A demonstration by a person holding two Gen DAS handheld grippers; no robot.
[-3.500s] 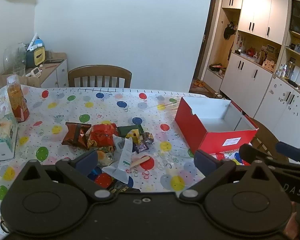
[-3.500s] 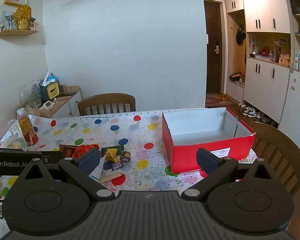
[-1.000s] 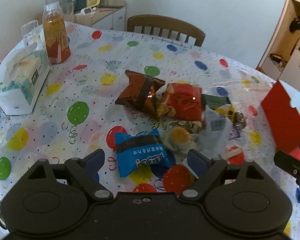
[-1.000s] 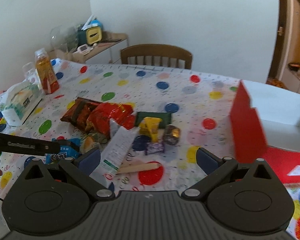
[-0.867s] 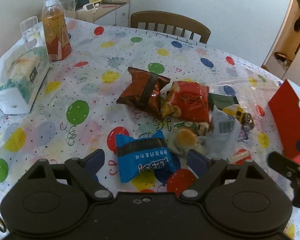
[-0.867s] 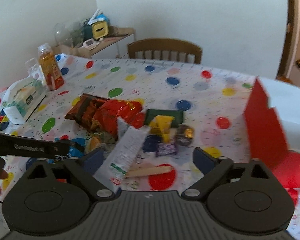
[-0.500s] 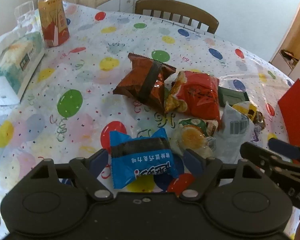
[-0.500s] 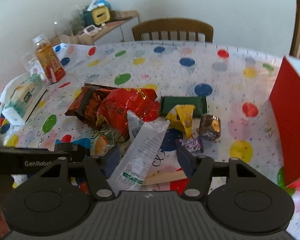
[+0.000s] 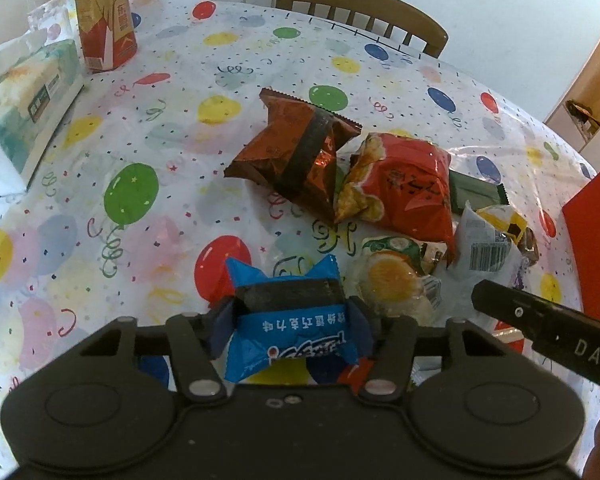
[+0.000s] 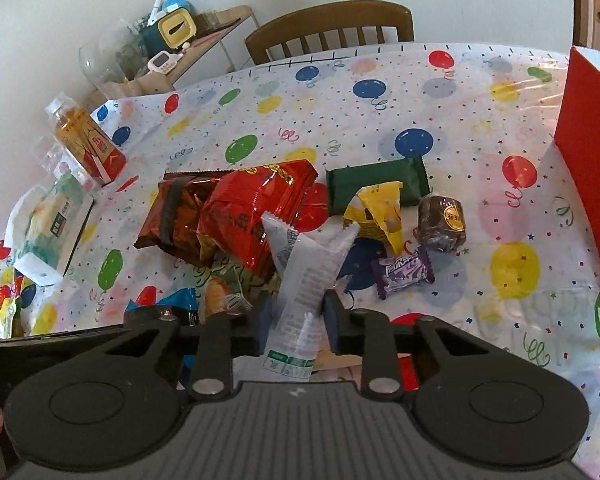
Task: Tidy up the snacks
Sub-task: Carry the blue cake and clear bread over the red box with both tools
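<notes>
hiding the blue packet's [image 9: 290, 330] sides, the left tool [image 9: 290, 322] clamps it.

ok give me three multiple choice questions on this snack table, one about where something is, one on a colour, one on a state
1. Where does the drink bottle stand?
A. inside the red box
B. upright on the table next to the tissue pack
C. lying on top of the snack pile

2. What colour is the small wrapped candy lying near the round brown snack?
A. purple
B. orange
C. white

3. What is the state of the left gripper?
A. wide open above bare tablecloth
B. shut on nothing
C. closed on the blue packet

Answers: 
1 B, the bottle is upright beside the tissue pack, far from the red box. 
2 A, its wrapper is purple with pale lettering. 
3 C, its jaws have just been closing and both pads press the sides of the blue packet.
</notes>
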